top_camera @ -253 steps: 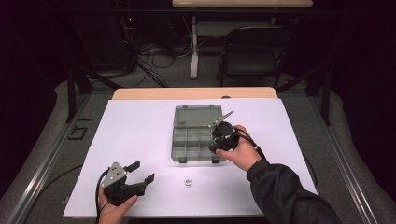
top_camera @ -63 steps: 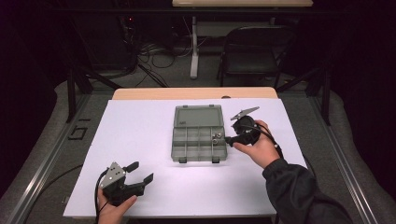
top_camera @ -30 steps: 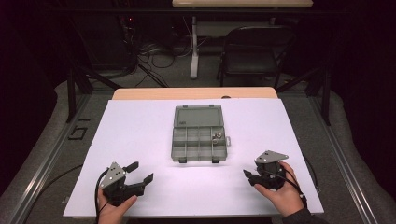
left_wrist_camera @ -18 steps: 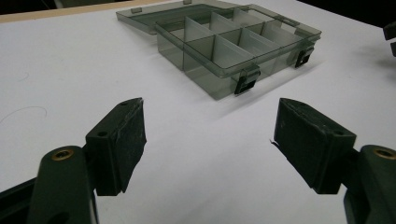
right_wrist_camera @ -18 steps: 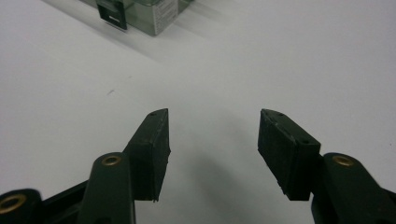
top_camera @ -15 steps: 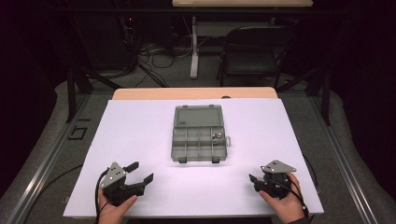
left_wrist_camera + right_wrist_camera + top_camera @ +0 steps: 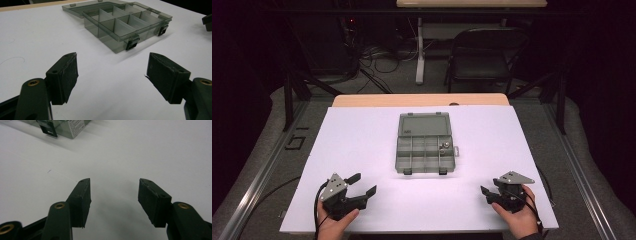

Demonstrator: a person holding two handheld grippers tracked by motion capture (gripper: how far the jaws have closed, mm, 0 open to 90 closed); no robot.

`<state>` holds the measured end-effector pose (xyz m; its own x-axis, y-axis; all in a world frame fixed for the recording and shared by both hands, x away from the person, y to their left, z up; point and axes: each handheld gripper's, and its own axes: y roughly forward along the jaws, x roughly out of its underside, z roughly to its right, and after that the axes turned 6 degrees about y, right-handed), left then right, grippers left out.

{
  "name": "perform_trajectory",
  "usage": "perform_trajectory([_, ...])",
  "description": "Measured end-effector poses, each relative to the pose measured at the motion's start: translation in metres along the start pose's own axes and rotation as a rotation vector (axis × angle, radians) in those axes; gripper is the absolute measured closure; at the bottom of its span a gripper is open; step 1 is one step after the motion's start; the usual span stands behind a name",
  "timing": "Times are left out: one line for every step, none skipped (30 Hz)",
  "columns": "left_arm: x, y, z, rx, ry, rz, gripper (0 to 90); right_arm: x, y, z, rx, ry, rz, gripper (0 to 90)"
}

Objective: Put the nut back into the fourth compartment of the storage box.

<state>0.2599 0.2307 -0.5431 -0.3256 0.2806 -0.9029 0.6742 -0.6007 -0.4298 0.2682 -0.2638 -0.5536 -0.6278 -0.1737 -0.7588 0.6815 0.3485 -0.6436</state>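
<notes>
Smoky-grey translucent plastic compartment box [image 7: 424, 144] sits open at centre of the white worktop [image 7: 362, 135], lid folded flat toward the far edge, w/ a small silver metal part [image 7: 444, 146] resting in a right-hand compartment. Two secs ago the right tool [image 7: 488, 196] was up beside the box's right wall; now it is pulled back to the near right corner of the worktop, well apart from the box, jaws parted wide and holding nothing. The loose metal bit that lay on the worktop in front of the box several secs back is gone from there, so the drop-off looks done and the right hand appears to be back at rest. Left tool [image 7: 363, 184] is where it was throughout, near left corner, jaws likewise spread wide & empty.

Box long axis, lid included, runs front-to-back: hinge and lid at the far side, two dark latches [image 7: 132, 44] facing the person's edge. In the left gripper view the box [image 7: 120, 22] sits ahead and right of the open jaws, dividers clear; in the right gripper view one latch corner [image 7: 48, 129] is at top left. Likely next: shutting the lid.
</notes>
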Motion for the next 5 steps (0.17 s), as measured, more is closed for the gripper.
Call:
perform_trajectory([-0.0001, 0.0003, -0.0003, 0.001, 0.001, -0.001, 24.9, 0.0001, 0.0, 0.0004, 0.0, 0.001, 0.002, 43.6])
perform_trajectory([-0.0001, 0.0003, -0.0003, 0.001, 0.001, -0.001, 24.9, 0.0001, 0.0, 0.0004, 0.0, 0.001, 0.002, 43.6])
perform_trajectory([-0.0001, 0.0007, -0.0002, -0.001, 0.0, -0.001, 24.9, 0.0, -0.0011, 0.0007, 0.005, 0.006, -0.011, 43.6])
perform_trajectory([-0.0002, 0.0008, -0.0003, -0.001, 0.0, 0.0, 24.9, 0.0005, -0.0004, 0.0017, 0.004, 0.008, 0.003, 43.6])
perform_trajectory([-0.0003, 0.001, -0.0002, -0.001, -0.001, 0.0, 24.9, 0.0005, -0.0007, 0.0027, 0.009, 0.007, 0.003, 43.6])
